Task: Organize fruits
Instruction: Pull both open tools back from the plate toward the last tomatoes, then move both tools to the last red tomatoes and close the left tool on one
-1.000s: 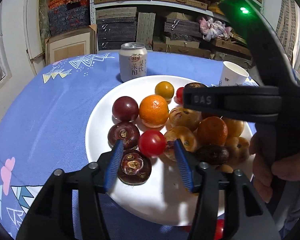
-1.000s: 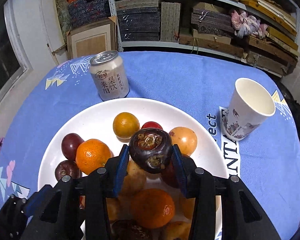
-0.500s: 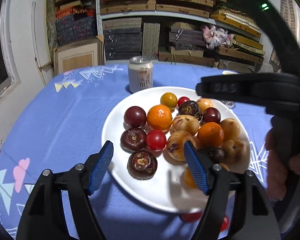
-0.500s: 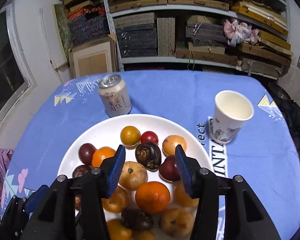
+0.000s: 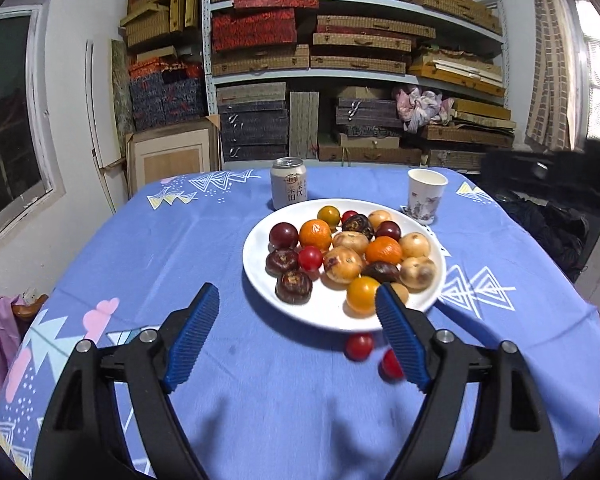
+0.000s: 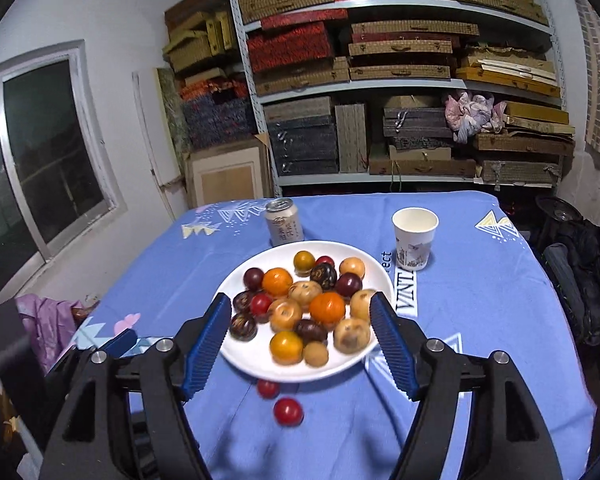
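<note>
A white plate [image 5: 336, 316] [image 6: 260, 364] on the blue tablecloth holds several fruits: oranges, dark mangosteens, plums, brown round fruits and a red tomato. Two red cherry tomatoes [image 5: 359, 346] [image 6: 288, 411] lie on the cloth just in front of the plate. My left gripper [image 5: 296, 328] hangs above the cloth short of the plate, jaws opening, nothing between them. My right gripper [image 6: 300, 336] is pulled back above the plate's near side, jaws opening and empty. The mangosteen [image 6: 323, 275] it carried earlier rests among the fruits at the plate's far side.
A drink can [image 5: 288, 189] [image 6: 284, 227] stands behind the plate. A paper cup [image 5: 426, 195] [image 6: 414, 238] stands at the plate's right. Shelves stacked with boxes fill the back wall. The other gripper's black body [image 5: 548, 180] shows at the right edge of the left wrist view.
The right gripper let go of the mangosteen on the plate and drew back and up. The left gripper opened and also drew back from the plate. Both jaws stand wider.
</note>
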`<state>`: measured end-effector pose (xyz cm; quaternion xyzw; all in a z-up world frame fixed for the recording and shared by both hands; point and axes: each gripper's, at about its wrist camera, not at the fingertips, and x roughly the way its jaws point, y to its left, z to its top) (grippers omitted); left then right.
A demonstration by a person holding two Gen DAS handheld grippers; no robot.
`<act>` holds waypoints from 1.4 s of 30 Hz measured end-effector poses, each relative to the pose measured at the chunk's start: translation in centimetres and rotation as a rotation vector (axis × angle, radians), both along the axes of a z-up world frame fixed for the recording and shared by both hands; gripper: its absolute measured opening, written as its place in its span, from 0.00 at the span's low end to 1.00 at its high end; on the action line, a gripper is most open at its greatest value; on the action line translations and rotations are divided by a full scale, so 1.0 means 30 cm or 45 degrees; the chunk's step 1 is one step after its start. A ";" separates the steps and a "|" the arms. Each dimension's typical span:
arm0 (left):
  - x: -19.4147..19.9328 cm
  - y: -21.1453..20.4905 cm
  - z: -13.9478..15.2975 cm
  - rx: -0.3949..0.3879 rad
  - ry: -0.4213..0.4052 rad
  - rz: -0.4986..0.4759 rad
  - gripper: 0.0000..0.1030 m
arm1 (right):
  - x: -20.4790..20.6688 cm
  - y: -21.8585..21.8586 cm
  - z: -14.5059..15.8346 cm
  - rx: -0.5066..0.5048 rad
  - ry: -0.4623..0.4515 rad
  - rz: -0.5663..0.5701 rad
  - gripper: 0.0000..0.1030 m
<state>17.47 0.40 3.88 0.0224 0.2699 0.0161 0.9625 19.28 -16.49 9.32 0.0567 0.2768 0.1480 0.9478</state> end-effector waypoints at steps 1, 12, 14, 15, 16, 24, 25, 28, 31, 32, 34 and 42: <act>-0.020 -0.002 -0.003 0.006 -0.006 0.002 0.78 | -0.040 -0.012 -0.011 0.015 -0.012 0.000 0.71; -0.005 0.124 -0.148 -0.004 0.114 0.166 0.85 | -0.063 0.032 -0.373 -0.115 0.174 0.012 0.72; 0.032 0.178 -0.165 -0.074 0.178 0.210 0.85 | -0.049 0.046 -0.387 -0.112 0.191 0.048 0.72; 0.040 0.199 -0.171 -0.113 0.198 0.224 0.85 | -0.044 0.050 -0.391 -0.128 0.185 0.036 0.72; 0.047 0.220 -0.176 -0.154 0.218 0.243 0.85 | -0.040 0.055 -0.393 -0.131 0.186 0.041 0.72; 0.055 0.236 -0.204 -0.144 0.261 0.288 0.87 | 0.009 0.186 -0.456 -0.287 0.274 0.136 0.58; 0.053 0.232 -0.204 -0.132 0.258 0.287 0.88 | 0.020 0.198 -0.468 -0.291 0.302 0.156 0.50; 0.055 0.222 -0.197 -0.123 0.253 0.274 0.88 | 0.040 0.202 -0.492 -0.267 0.352 0.173 0.46; 0.057 0.213 -0.196 -0.120 0.259 0.260 0.88 | 0.054 0.183 -0.492 -0.224 0.362 0.155 0.46; 0.058 0.208 -0.198 -0.115 0.263 0.256 0.88 | 0.061 0.180 -0.494 -0.215 0.368 0.152 0.46; 0.061 0.199 -0.203 -0.104 0.273 0.247 0.88 | 0.073 0.175 -0.497 -0.189 0.379 0.152 0.46; 0.073 0.173 -0.224 -0.038 0.306 0.240 0.89 | 0.083 0.161 -0.494 -0.197 0.373 0.110 0.46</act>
